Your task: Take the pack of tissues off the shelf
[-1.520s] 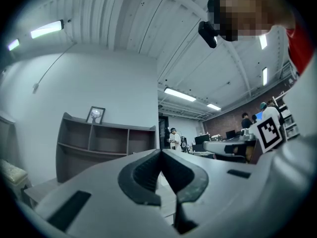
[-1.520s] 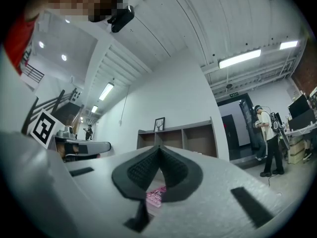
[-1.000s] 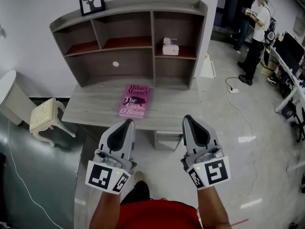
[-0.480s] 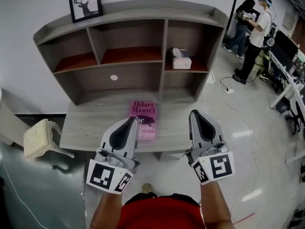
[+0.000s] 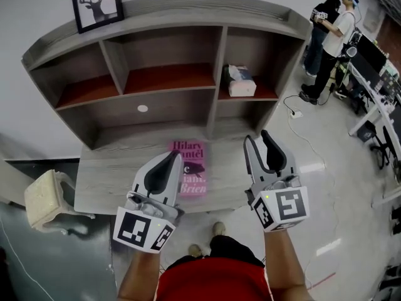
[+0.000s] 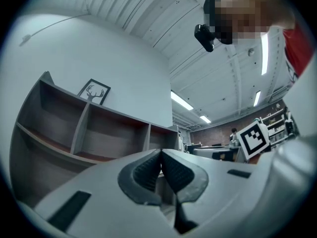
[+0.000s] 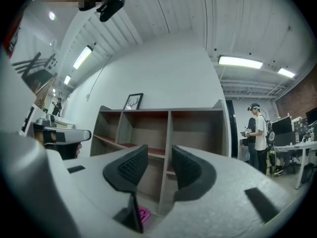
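Right claw (image 5: 259, 137), lately shut, mid-opening, empty; tissue pack (image 5: 241, 84) in shelf (image 5: 217, 61)

Pink book (image 5: 190, 168), framed deer picture (image 5: 97, 4), cream stool (image 5: 45, 199)

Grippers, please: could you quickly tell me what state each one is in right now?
Left gripper: jaws closed together, holding nothing.
Right gripper: jaws opening, a gap between them, nothing held.
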A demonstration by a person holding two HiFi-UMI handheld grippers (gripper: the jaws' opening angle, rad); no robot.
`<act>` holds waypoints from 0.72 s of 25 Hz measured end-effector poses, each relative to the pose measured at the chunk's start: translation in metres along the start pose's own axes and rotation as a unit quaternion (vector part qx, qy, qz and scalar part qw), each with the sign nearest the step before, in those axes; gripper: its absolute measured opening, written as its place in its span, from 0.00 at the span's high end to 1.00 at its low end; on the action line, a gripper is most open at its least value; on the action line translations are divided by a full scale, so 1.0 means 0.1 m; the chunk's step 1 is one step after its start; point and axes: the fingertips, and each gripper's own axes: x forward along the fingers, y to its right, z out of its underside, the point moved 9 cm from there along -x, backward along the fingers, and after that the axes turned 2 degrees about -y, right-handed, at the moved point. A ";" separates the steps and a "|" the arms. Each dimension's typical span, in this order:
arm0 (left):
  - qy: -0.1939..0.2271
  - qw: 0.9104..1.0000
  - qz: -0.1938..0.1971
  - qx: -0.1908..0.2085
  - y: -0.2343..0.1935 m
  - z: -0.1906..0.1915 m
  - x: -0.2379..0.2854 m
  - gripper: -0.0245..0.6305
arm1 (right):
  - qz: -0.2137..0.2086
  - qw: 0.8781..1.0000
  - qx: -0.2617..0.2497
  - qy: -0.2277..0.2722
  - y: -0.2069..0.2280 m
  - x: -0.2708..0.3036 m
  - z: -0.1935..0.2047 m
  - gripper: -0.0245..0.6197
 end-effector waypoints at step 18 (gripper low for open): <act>-0.031 0.997 -0.063 0.035 -0.27 0.25 1.25 0.95 | 0.024 0.995 0.034 -0.092 1.00 1.61 0.68 0.28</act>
